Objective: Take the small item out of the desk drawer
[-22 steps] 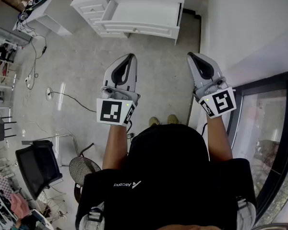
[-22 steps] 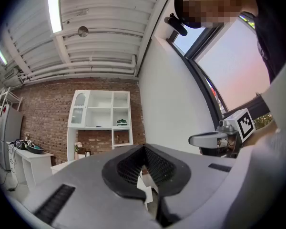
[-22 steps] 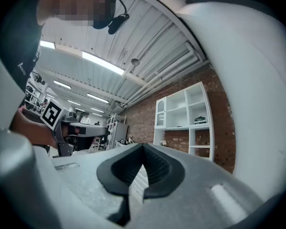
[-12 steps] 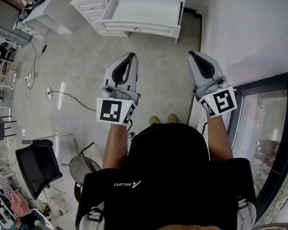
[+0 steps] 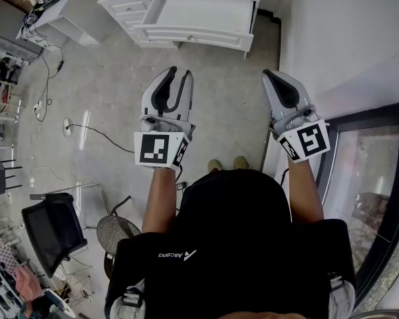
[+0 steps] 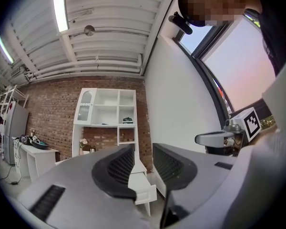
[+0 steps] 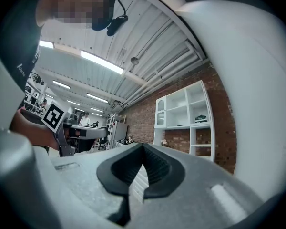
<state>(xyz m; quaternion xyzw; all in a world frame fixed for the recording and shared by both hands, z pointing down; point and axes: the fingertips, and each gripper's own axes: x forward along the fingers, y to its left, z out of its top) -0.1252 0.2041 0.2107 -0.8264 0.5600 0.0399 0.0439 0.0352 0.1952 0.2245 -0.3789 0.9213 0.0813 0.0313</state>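
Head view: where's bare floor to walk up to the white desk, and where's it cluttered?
The grey floor is bare from the white desk with drawers down to the person's shoes, bordered on the right by the white wall. The left side is crowded: a black cable and a round mesh seat.

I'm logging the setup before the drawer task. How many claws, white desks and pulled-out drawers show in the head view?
Claws: 2 (left claw, right claw)
White desks: 2 (desk with drawers, side desk)
Pulled-out drawers: 1 (open drawer)
Total: 5
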